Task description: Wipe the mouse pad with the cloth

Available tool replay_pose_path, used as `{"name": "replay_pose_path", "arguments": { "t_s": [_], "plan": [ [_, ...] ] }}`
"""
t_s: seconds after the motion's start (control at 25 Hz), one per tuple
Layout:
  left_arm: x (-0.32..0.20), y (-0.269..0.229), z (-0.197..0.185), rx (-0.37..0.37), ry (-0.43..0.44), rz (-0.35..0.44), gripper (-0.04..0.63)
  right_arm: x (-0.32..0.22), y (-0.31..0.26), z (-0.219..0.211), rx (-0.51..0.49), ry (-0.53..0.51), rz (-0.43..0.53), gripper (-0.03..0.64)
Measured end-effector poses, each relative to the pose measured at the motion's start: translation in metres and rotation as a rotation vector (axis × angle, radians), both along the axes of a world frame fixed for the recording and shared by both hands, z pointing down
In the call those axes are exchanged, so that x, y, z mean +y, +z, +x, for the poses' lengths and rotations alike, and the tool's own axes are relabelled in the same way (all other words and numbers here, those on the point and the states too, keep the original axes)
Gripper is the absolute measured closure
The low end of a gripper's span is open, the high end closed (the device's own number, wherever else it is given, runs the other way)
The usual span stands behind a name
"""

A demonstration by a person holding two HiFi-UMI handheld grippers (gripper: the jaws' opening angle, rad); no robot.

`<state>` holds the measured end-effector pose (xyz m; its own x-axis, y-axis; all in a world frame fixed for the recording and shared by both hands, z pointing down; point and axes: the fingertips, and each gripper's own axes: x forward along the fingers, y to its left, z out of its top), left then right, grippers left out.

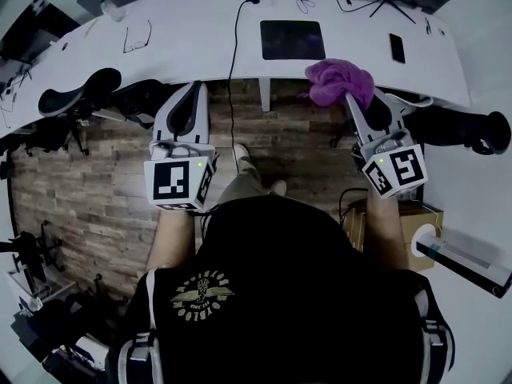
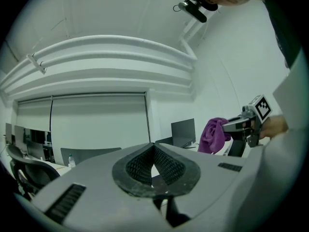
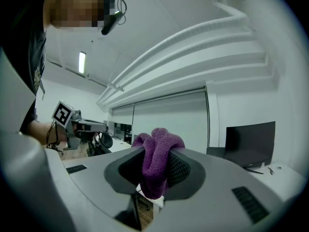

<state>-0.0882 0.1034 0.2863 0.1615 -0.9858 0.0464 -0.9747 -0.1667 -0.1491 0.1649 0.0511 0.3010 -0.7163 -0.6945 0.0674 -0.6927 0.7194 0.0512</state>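
Observation:
The black mouse pad point(image 1: 292, 40) lies flat on the white desk point(image 1: 192, 42), beyond both grippers. My right gripper point(image 1: 353, 101) is shut on a bunched purple cloth point(image 1: 339, 82), held near the desk's front edge, to the right of the pad. In the right gripper view the cloth point(image 3: 157, 164) bulges out above and below the closed pads. My left gripper point(image 1: 194, 88) is held level with it on the left, its jaws shut with nothing between them point(image 2: 154, 153). The left gripper view also catches the cloth point(image 2: 214, 135) off to the right.
On the desk lie eyeglasses point(image 1: 137, 37), a dark phone point(image 1: 398, 47), a cable point(image 1: 235, 30) and a monitor stand point(image 1: 384, 6). Black chairs point(image 1: 80, 94) stand at the left and at the right point(image 1: 468, 128). A cardboard box point(image 1: 408, 222) sits on the wooden floor by my right.

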Motion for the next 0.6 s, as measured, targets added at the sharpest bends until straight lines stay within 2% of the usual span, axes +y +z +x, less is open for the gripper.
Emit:
{"name": "replay_pose_path", "arguments": {
  "t_s": [0.6],
  "plan": [
    [-0.079, 0.006, -0.012, -0.004, 0.090, -0.013, 0.594, -0.057, 0.000, -0.017, 0.001, 0.066, -0.007, 0.531]
  ]
}}
